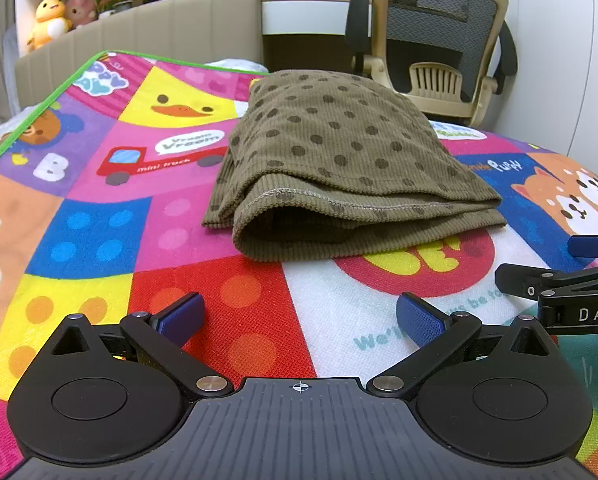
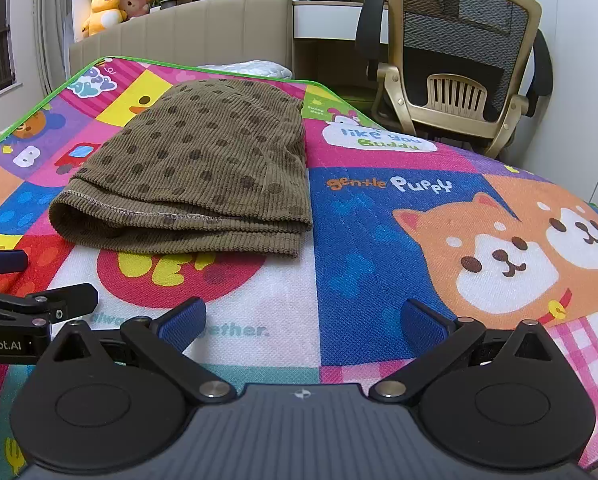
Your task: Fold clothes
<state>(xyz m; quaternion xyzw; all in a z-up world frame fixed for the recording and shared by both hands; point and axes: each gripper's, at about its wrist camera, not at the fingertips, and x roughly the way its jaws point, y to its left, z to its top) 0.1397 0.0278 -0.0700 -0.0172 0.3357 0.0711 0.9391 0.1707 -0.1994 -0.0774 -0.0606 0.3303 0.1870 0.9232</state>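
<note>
An olive-brown ribbed garment with dark dots [image 1: 339,160] lies folded into a compact rectangle on the colourful play mat [image 1: 99,240]. It also shows in the right wrist view [image 2: 203,168], left of centre. My left gripper [image 1: 299,320] is open and empty, a short way in front of the garment's near folded edge. My right gripper [image 2: 305,324] is open and empty, in front of and to the right of the garment. Each gripper shows at the edge of the other's view: the right one [image 1: 579,268], the left one [image 2: 23,280].
The mat [image 2: 379,220] covers a bed with a beige headboard [image 1: 159,28]. A mesh office chair [image 1: 439,40] and a desk stand beyond the far edge. Plush toys [image 1: 55,16] and a plant sit on a shelf at the back left.
</note>
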